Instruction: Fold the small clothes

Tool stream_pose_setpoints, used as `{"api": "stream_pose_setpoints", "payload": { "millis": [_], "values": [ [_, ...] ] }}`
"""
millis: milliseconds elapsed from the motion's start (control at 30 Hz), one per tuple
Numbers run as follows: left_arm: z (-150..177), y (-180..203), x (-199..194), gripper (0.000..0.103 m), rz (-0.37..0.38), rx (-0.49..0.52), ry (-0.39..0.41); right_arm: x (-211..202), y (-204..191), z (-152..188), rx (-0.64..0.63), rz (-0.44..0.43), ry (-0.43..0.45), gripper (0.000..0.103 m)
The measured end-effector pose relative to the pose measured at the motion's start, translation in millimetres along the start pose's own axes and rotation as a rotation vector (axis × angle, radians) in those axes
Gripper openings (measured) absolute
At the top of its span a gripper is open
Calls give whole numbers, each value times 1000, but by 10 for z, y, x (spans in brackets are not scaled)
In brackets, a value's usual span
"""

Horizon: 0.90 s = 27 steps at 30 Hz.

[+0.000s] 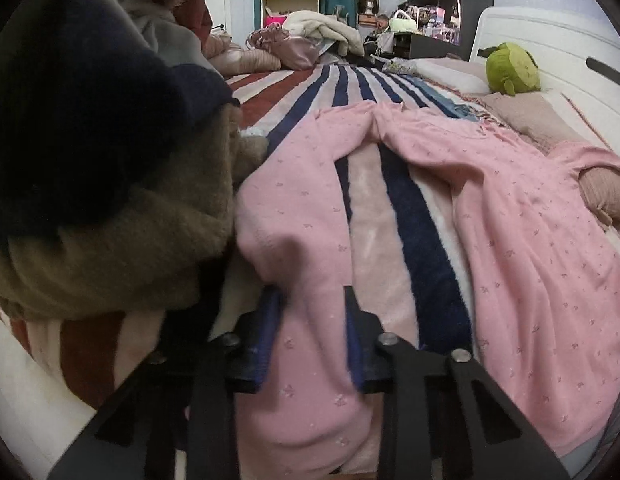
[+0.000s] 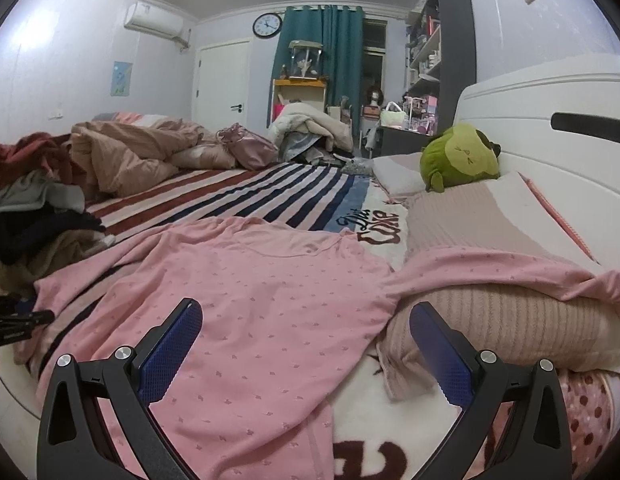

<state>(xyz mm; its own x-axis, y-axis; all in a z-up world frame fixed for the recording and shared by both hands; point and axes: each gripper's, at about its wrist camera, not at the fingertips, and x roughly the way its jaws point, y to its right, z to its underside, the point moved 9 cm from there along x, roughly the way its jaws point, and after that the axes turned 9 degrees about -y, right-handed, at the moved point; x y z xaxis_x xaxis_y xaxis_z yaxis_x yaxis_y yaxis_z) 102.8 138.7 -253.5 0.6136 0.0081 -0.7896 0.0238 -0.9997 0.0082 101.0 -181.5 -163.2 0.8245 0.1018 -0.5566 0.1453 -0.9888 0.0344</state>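
A pink long-sleeved top with a small dotted print point(image 2: 249, 288) lies spread on the striped blanket point(image 2: 245, 188) of a bed. One sleeve point(image 2: 490, 272) drapes over a ribbed pillow. In the left wrist view the other sleeve of the pink top point(image 1: 310, 240) runs between the blue pads of my left gripper point(image 1: 312, 296), which is shut on the cloth near its cuff. My right gripper point(image 2: 305, 312) hovers low over the body of the top, jaws wide apart, with nothing pressed between the pads. The left gripper point(image 2: 13, 324) shows at the left edge of the right wrist view.
A heap of dark, brown and grey clothes point(image 1: 109, 200) rises close on the left. A beige ribbed pillow point(image 2: 490, 320), a green plush toy point(image 2: 458, 156) and the white headboard point(image 2: 550, 92) are on the right. A crumpled duvet point(image 2: 129, 148) lies at the far end.
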Motion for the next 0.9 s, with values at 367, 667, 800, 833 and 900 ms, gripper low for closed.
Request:
{"api": "stream_pose_setpoints", "payload": {
  "millis": [367,667,800,833,900],
  "values": [
    [-430,267,-644,5,271,-40,126,28,-64,-51,17,-25,0,103],
    [-1169,1322,-1297,5,696,-17,228,-163,187,-58,55,-56,30,103],
    [-1072,2217,-904,19,814,93,24,-265,323,-20,37,-38,35,103],
    [-953,2418,-757,28,839,126,-56,-277,349,9,36,-43,30,103],
    [-786,2621,-609,46,893,138,-131,-276,384,68,38,-55,16,103]
  ]
}}
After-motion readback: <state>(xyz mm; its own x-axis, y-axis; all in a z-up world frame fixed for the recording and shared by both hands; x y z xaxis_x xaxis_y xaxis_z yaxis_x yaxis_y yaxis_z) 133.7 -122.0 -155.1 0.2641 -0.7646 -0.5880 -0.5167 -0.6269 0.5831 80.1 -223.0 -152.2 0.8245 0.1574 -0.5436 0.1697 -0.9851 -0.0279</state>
